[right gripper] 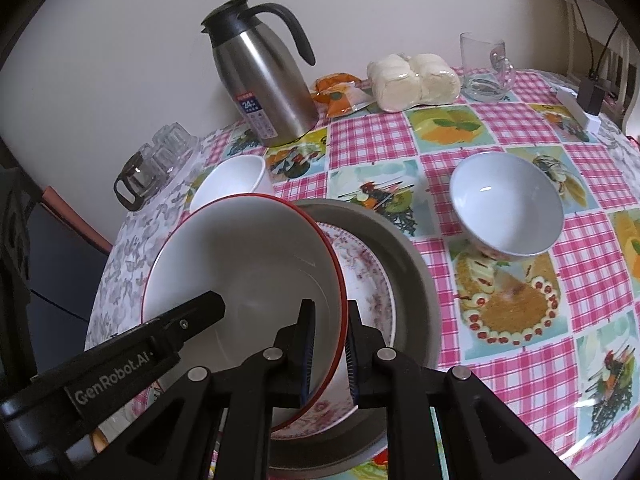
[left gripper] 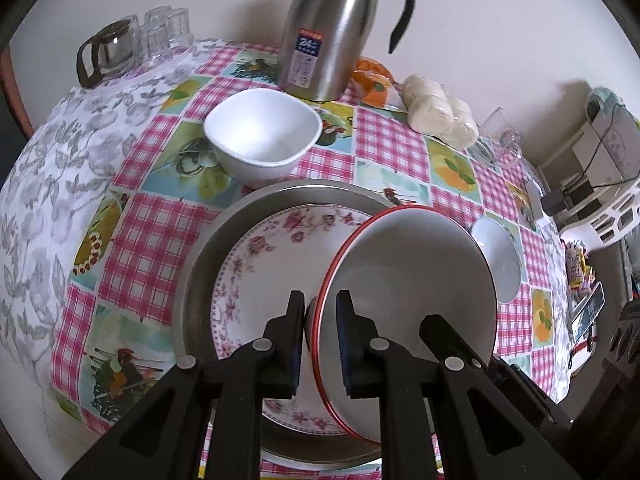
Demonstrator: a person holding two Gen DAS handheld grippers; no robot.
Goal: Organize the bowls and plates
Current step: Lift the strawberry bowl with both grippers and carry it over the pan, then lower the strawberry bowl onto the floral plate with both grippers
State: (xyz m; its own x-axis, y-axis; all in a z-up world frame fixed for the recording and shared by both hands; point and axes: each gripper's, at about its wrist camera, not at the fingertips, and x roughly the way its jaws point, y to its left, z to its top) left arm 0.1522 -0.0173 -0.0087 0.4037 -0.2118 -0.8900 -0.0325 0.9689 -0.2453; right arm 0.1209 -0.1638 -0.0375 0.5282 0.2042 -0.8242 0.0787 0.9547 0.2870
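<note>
Left gripper [left gripper: 319, 304]: its two pads clamp the near rim of the red-rimmed bowl [left gripper: 408, 280], one pad inside and one outside.
Right gripper [right gripper: 330, 312]: pinches the opposite side of the same bowl's rim, one finger within the bowl and one outside it.
Red-rimmed bowl: white inside, tilted, held between both grippers over the floral plate [left gripper: 264, 264].
Floral plate: pink-flowered, lying flat inside the grey metal tray [left gripper: 208, 248].
Grey metal tray: sits on the checked tablecloth [left gripper: 136, 224] at the near edge of the table.
Square white bowl [left gripper: 262, 136]: upright on the cloth just behind the tray, in front of the steel thermos jug [left gripper: 328, 36].
Round pale bowl [right gripper: 506, 210]: upright on the cloth, to the right of the tray and apart from it.
Back of table: a bag of white buns [right gripper: 414, 76], a glass mug [right gripper: 484, 66], and upturned glasses [left gripper: 166, 32] by a glass pot [left gripper: 108, 52].
</note>
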